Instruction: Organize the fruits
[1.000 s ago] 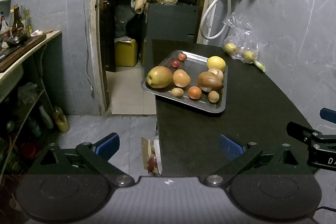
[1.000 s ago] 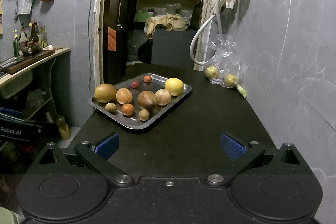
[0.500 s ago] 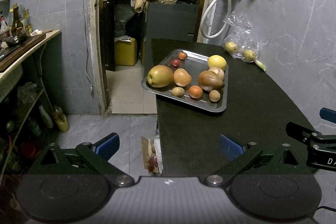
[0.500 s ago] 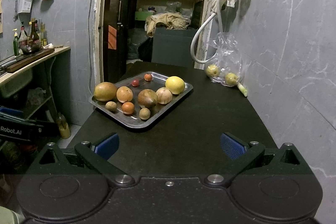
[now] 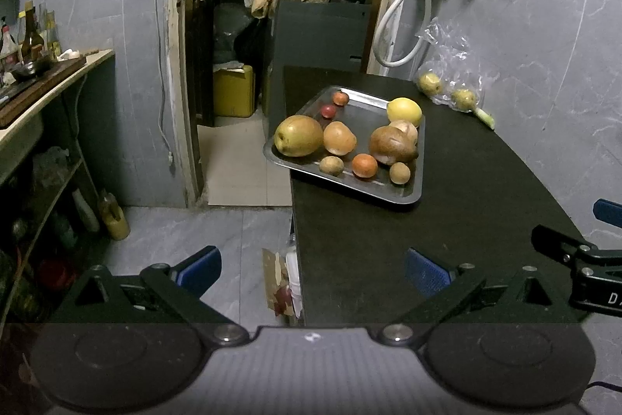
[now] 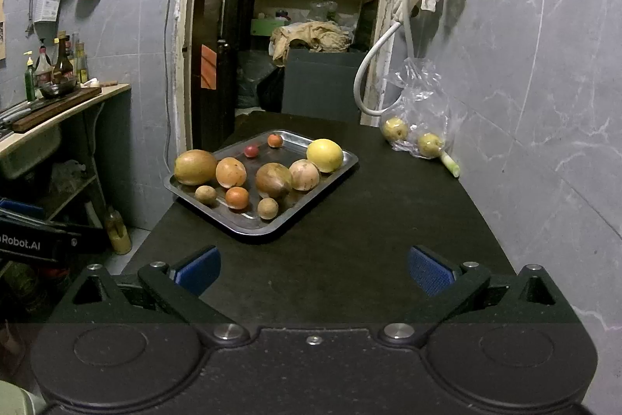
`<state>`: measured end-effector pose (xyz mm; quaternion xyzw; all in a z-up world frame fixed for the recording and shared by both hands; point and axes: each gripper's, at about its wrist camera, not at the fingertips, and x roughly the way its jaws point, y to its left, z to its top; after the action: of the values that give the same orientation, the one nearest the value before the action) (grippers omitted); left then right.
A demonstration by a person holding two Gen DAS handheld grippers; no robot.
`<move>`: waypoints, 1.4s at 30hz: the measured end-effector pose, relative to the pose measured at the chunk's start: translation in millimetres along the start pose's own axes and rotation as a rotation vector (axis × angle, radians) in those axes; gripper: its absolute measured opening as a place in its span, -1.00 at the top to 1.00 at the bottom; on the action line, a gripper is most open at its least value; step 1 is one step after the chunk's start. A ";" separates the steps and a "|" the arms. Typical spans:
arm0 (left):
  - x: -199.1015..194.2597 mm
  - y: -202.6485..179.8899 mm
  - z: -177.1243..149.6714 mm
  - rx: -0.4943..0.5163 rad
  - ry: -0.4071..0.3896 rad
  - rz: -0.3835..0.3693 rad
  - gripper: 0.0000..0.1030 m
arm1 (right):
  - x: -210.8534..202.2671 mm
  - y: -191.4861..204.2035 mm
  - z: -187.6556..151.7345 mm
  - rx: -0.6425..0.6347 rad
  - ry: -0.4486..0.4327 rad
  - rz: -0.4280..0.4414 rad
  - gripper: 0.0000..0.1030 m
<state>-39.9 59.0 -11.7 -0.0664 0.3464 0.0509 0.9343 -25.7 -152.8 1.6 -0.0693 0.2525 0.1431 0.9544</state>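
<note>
– So where is the fruit?
– On the steel tray (image 6: 336,169), which sits on the black table (image 6: 350,251) with its left corner jutting past the table's edge. The big yellow-green mango (image 6: 195,167) lies at the tray's left end, the lemon (image 6: 324,155) at its far right corner.
– And between them?
– A pale orange fruit (image 6: 231,172) just beside the mango, then a brown fruit (image 6: 273,179) touching a paler round one (image 6: 304,174). Along the tray's near rim run a small brown fruit (image 6: 205,195), a small orange (image 6: 236,197) and another small brown one (image 6: 267,208). Two little red fruits (image 6: 251,150) sit toward the tray's far rim.
– Anything off the tray?
– A clear plastic bag (image 6: 421,111) beyond the tray, against the wall, with two yellowish fruits (image 6: 395,128) inside.
– The grippers?
– Left gripper (image 5: 313,265) is spread wide and empty, short of the tray, half over the floor. Right gripper (image 6: 314,269) is likewise wide apart, holding nothing, above the table on the near side of the tray
</note>
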 end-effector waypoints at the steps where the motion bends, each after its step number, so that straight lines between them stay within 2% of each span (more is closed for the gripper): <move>1: 0.1 -0.3 -0.1 0.000 0.001 0.000 -0.99 | -0.1 -0.1 0.1 0.000 0.000 0.000 -0.99; 42: 1.0 -5.2 -2.0 0.004 0.009 0.003 -0.99 | 1.4 -2.0 -1.3 0.007 0.001 -0.002 -0.99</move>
<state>-39.7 53.6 -13.3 -0.0641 0.3509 0.0511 0.9328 -24.5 -154.7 -0.1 -0.0662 0.2533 0.1414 0.9547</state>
